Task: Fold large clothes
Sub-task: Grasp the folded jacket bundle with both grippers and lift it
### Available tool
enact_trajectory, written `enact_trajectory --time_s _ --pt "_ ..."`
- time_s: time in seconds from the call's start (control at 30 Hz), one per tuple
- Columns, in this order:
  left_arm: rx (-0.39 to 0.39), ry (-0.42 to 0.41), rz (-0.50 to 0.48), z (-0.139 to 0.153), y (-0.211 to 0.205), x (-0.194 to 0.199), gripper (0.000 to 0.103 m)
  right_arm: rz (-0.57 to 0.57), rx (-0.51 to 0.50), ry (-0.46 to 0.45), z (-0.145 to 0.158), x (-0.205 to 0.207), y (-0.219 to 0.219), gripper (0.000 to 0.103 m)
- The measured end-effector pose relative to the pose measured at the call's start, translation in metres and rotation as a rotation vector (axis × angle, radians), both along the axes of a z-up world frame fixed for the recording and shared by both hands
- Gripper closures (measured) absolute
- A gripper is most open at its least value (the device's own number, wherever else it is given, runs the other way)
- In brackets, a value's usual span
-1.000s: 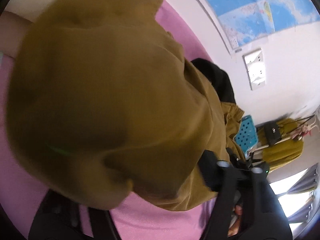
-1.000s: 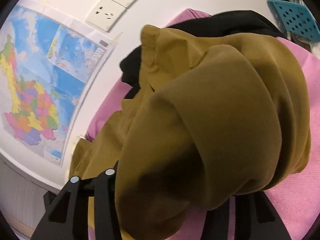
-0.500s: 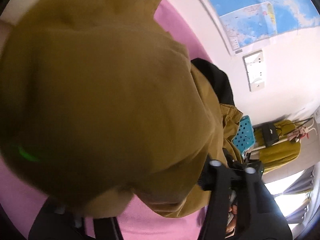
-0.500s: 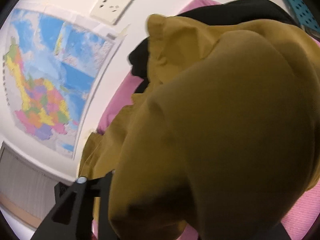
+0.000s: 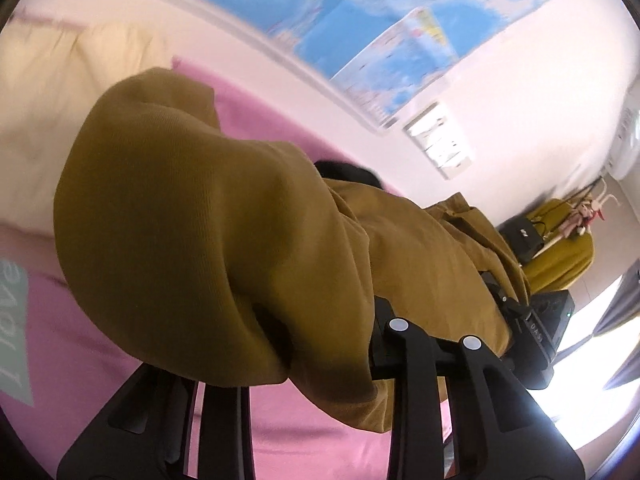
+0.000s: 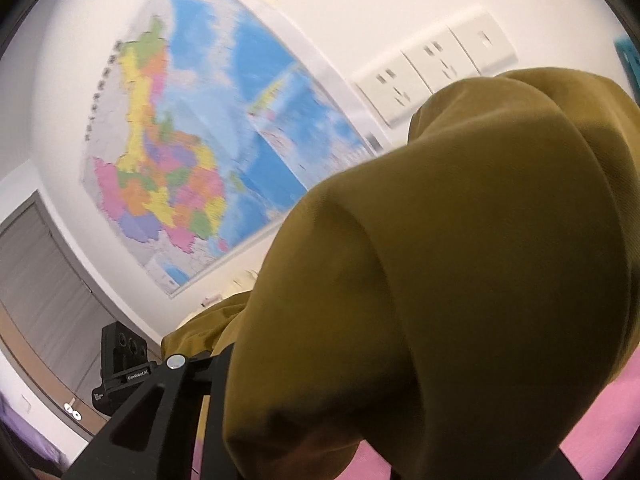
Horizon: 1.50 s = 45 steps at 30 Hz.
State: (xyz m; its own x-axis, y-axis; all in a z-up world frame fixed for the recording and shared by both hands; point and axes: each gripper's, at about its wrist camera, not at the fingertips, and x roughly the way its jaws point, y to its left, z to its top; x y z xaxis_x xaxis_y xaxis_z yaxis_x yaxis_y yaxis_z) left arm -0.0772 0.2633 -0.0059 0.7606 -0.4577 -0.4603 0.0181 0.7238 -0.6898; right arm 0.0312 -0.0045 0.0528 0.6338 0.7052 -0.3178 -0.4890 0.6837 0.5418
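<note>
A large mustard-brown garment point(image 5: 224, 216) hangs in a thick bunch over my left gripper point(image 5: 304, 372), lifted off the pink bed. The jaws are closing, with the cloth pinched between them. In the right wrist view the same garment point(image 6: 460, 260) fills the lower right and covers most of my right gripper point(image 6: 360, 408). Those jaws are closing too, with cloth between them; only one finger point(image 6: 172, 384) shows. The garment stretches between the two grippers. Each view shows the other tool's black body point(image 5: 536, 332) point(image 6: 120, 360).
The pink bed sheet point(image 5: 304, 444) lies below, with a cream pillow point(image 5: 44, 120) at the left. A black garment point(image 5: 344, 170) lies behind the mustard one. The wall carries a map point(image 6: 200, 140) and sockets point(image 6: 432, 68). A black bag point(image 5: 520, 236) hangs at the far right.
Both grippers have risen with the garment, so the wall and map now fill more of each view. The jaws of both have narrowed on the cloth, and both wrists have rolled.
</note>
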Motion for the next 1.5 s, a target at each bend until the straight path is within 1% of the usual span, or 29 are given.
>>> enact_trajectory --time_s 0.07,0.17,0.23,0.27,0.33,0.5,0.57,0.63,0.73,0.83,0.93,0.97,1.13,1.23,1.3,1.4,1.5 --pt "0.024 -0.036 0.004 0.012 0.001 -0.005 0.075 0.011 0.009 -0.038 0.014 -0.004 0.003 0.078" --pt "0.055 -0.086 0.017 0.033 0.003 -0.011 0.075 0.032 0.037 -0.068 0.031 -0.005 0.009 0.077" --pt "0.071 -0.118 0.031 0.047 0.012 -0.017 0.075 0.049 0.046 -0.085 0.04 -0.005 0.015 0.077" --pt "0.091 -0.143 0.044 0.056 0.017 -0.022 0.075 0.065 0.054 -0.097 0.046 -0.004 0.021 0.077" --pt "0.11 -0.166 0.068 0.073 0.024 -0.029 0.075 0.09 0.06 -0.116 0.056 -0.002 0.033 0.077" --pt "0.169 -0.219 0.151 0.1 0.061 -0.051 0.075 0.171 0.092 -0.13 0.075 0.013 0.08 0.078" --pt "0.186 -0.23 0.192 0.109 0.089 -0.061 0.075 0.208 0.097 -0.139 0.083 0.02 0.107 0.078" --pt "0.192 -0.234 0.222 0.115 0.109 -0.065 0.075 0.24 0.097 -0.148 0.089 0.028 0.133 0.078" --pt "0.227 -0.246 0.288 0.127 0.143 -0.075 0.075 0.286 0.102 -0.159 0.096 0.043 0.178 0.078" --pt "0.249 -0.237 0.356 0.133 0.177 -0.081 0.075 0.329 0.096 -0.171 0.095 0.046 0.213 0.078" --pt "0.27 -0.224 0.417 0.134 0.21 -0.087 0.075 0.366 0.093 -0.155 0.092 0.049 0.243 0.078" --pt "0.275 -0.221 0.435 0.134 0.218 -0.088 0.075 0.376 0.088 -0.151 0.088 0.042 0.247 0.078" --pt "0.3 -0.198 0.519 0.129 0.258 -0.086 0.075 0.431 0.074 -0.112 0.071 0.042 0.294 0.078" --pt "0.311 -0.189 0.56 0.124 0.277 -0.085 0.075 0.451 0.064 -0.104 0.063 0.034 0.315 0.078" --pt "0.32 -0.184 0.584 0.12 0.292 -0.084 0.075 0.458 0.059 -0.096 0.061 0.033 0.317 0.078" --pt "0.304 -0.177 0.604 0.115 0.317 -0.083 0.075 0.469 0.058 -0.076 0.051 0.031 0.334 0.078" --pt "0.295 -0.163 0.618 0.112 0.34 -0.08 0.075 0.478 0.044 -0.056 0.04 0.019 0.344 0.077"
